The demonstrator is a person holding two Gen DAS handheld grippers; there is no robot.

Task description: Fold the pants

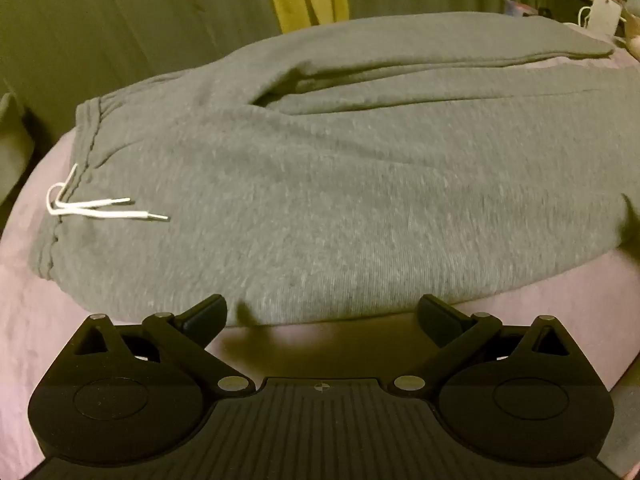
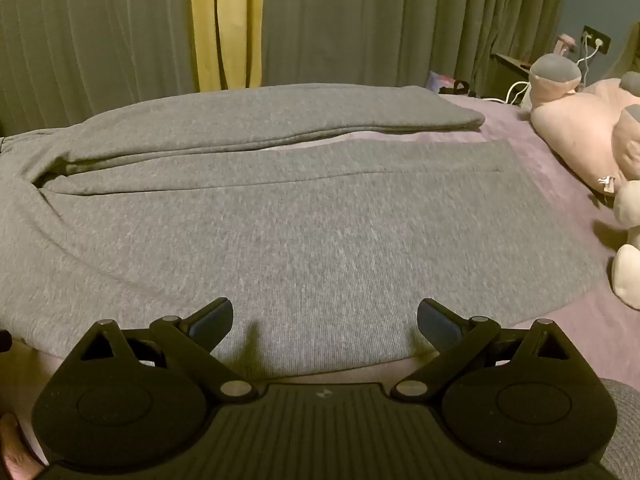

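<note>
Grey sweatpants (image 1: 320,200) lie spread flat on a pink bed sheet (image 1: 24,300), waistband at the left with a white drawstring (image 1: 100,206), both legs running right. My left gripper (image 1: 322,314) is open and empty, just above the near hem of the hip area. The pants' legs (image 2: 300,220) fill the right wrist view, the far leg (image 2: 280,120) lying apart from the near one. My right gripper (image 2: 325,318) is open and empty over the near edge of the near leg.
Pink and grey plush toys (image 2: 592,136) sit on the bed at the right. Grey curtains (image 2: 400,20) with a yellow strip (image 2: 226,20) hang behind the bed. A nightstand with cables (image 2: 516,68) stands at the far right.
</note>
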